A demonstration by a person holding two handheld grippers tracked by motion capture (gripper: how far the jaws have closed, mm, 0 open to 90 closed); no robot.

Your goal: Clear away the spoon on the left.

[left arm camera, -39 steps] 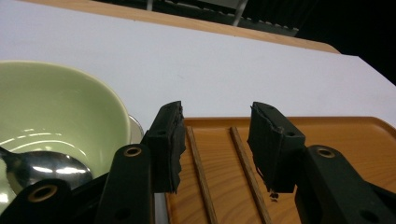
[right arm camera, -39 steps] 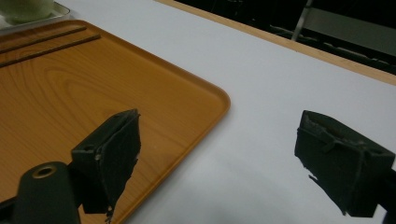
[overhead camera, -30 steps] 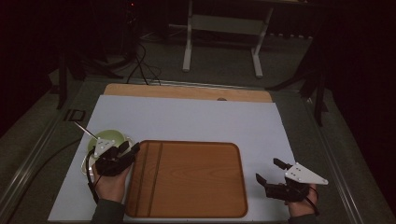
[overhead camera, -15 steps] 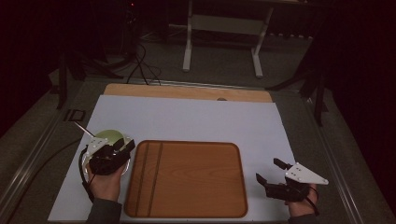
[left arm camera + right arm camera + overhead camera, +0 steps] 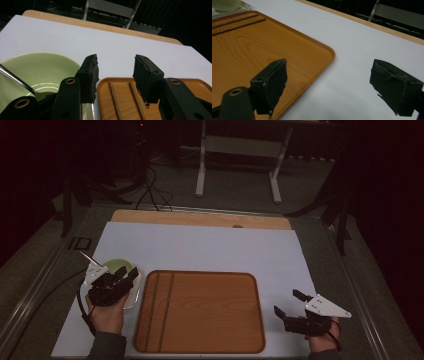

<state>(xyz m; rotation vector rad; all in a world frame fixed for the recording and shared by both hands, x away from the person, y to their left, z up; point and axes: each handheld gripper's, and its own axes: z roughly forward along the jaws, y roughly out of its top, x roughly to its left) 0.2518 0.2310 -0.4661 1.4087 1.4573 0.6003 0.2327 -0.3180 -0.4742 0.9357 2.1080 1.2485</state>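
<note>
Compared with a second ago, very little has changed. My left tongs [image 5: 126,274] have slid only slightly toward the left of the frame, and the green bowl [image 5: 116,266] stays where it was, in the lower left of the high view, just beside the left edge of the wooden tray [image 5: 200,310] on the bench [image 5: 210,245]. The left tongs are about half open and hold nothing. In the left gripper view the gap between the jaws shows only the bench and the corner of the wooden tray, while the bowl sits to the left of the left jaw, with a thin metal handle [image 5: 12,76] leaning in it. The right tongs [image 5: 288,302] rest in the lower right, wide open and empty, and they have not moved. I judge that the grasp on the bowl is not yet made, so the tongs must first line up with its rim.
</note>
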